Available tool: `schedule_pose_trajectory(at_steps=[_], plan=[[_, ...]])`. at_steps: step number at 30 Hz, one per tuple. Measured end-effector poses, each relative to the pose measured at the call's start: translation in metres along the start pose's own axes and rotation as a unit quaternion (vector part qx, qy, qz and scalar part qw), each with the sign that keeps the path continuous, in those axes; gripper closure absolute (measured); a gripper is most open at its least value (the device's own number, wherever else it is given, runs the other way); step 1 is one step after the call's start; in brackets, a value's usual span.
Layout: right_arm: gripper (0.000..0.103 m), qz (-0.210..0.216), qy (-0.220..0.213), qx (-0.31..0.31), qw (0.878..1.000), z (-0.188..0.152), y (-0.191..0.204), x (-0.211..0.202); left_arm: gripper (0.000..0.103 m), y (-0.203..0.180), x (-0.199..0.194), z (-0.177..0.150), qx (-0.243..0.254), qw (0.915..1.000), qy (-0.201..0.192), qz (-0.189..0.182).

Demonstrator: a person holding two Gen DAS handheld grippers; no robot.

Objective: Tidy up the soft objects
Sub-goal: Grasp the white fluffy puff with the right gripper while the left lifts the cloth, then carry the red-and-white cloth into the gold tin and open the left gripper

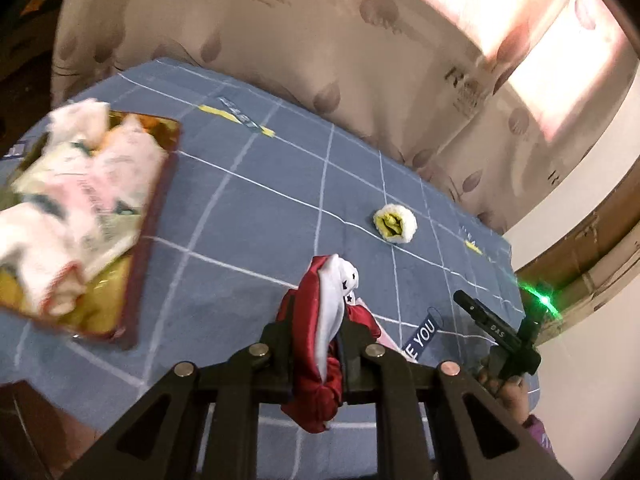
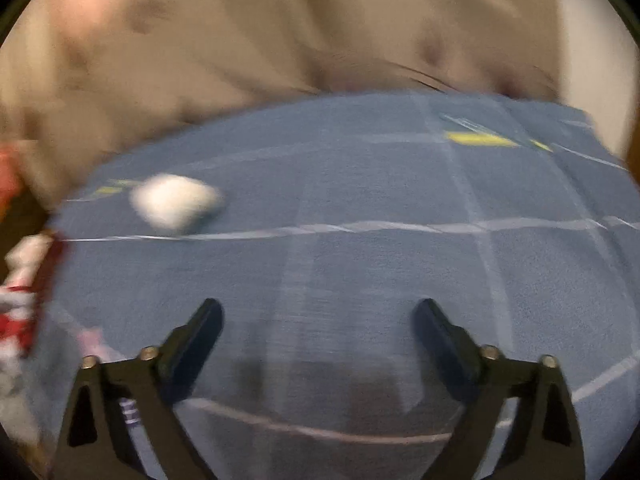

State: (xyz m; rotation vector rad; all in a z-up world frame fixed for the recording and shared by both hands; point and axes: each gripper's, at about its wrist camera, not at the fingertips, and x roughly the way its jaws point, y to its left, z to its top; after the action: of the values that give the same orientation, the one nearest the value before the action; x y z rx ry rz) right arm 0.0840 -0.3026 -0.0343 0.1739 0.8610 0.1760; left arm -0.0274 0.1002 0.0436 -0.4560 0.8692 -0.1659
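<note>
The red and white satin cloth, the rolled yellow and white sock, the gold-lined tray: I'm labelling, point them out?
red and white satin cloth (image 1: 320, 320), left wrist view, white fold.
rolled yellow and white sock (image 1: 395, 225), left wrist view, centre.
gold-lined tray (image 1: 158, 184), left wrist view, right wall.

- My left black two-finger gripper (image 1: 338, 340) has matte angular plastic arms with triangular cut-outs and round silver and copper-coloured rivets at the joints.
- My right black two-finger gripper (image 2: 318, 320) has matching arms, brass-coloured screws and flat dark pads.
- My right sleeve cuff (image 1: 538, 432) is purple, patterned.
</note>
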Motion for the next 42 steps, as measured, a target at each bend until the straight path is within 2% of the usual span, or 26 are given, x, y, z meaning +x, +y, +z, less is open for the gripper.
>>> schedule_pose_trajectory(at_steps=[1, 2, 7, 10, 17, 18, 19, 20, 21, 22, 26, 34, 38, 42], plan=[[0.011, 0.045, -0.011, -0.016, 0.999, 0.001, 0.008, -0.007, 0.088, 0.003, -0.008, -0.001, 0.0, 1.0, -0.006, 0.002], [0.011, 0.064, -0.011, -0.032, 0.997, 0.002, 0.016, -0.01, 0.088, 0.007, -0.017, -0.003, -0.002, 0.9999, -0.013, 0.004], [0.02, 0.104, -0.007, -0.15, 0.983, 0.019, 0.081, -0.006, 0.088, 0.025, -0.052, -0.002, -0.017, 0.9993, -0.034, 0.006], [0.026, 0.095, -0.007, -0.19, 0.977, 0.034, 0.105, 0.009, 0.088, 0.037, -0.073, 0.002, -0.033, 0.9981, -0.052, 0.008], [0.027, 0.052, 0.02, -0.222, 0.973, 0.062, 0.127, 0.061, 0.087, 0.067, -0.11, 0.004, -0.06, 0.9944, -0.084, 0.023], [0.042, 0.041, 0.024, -0.223, 0.974, 0.064, 0.128, 0.07, 0.087, 0.07, -0.115, 0.003, -0.06, 0.994, -0.087, 0.029], [0.073, 0.032, 0.03, -0.224, 0.974, 0.063, 0.129, 0.076, 0.087, 0.072, -0.117, 0.004, -0.061, 0.9936, -0.089, 0.033], [0.079, 0.029, 0.043, -0.222, 0.974, 0.064, 0.127, 0.084, 0.087, 0.076, -0.121, 0.003, -0.062, 0.9931, -0.092, 0.037], [0.091, 0.035, 0.061, -0.213, 0.975, 0.065, 0.124, 0.093, 0.087, 0.078, -0.123, 0.003, -0.063, 0.9928, -0.094, 0.041], [0.091, 0.05, 0.059, -0.198, 0.977, 0.066, 0.122, 0.094, 0.087, 0.082, -0.127, 0.002, -0.064, 0.9922, -0.097, 0.046], [0.092, 0.06, 0.063, -0.182, 0.979, 0.062, 0.131, 0.088, 0.087, 0.1, -0.14, -0.003, -0.081, 0.9886, -0.112, 0.058], [0.092, 0.144, 0.008, -0.177, 0.974, 0.004, 0.174, 0.018, 0.087, 0.129, -0.161, -0.002, -0.104, 0.982, -0.137, 0.079], [0.092, 0.142, -0.003, -0.186, 0.972, -0.022, 0.191, 0.011, 0.087, 0.132, -0.16, 0.009, -0.1, 0.9828, -0.138, 0.072], [0.092, 0.127, 0.008, -0.175, 0.976, -0.031, 0.193, 0.018, 0.087, 0.128, -0.145, 0.027, -0.067, 0.9873, -0.125, 0.071]])
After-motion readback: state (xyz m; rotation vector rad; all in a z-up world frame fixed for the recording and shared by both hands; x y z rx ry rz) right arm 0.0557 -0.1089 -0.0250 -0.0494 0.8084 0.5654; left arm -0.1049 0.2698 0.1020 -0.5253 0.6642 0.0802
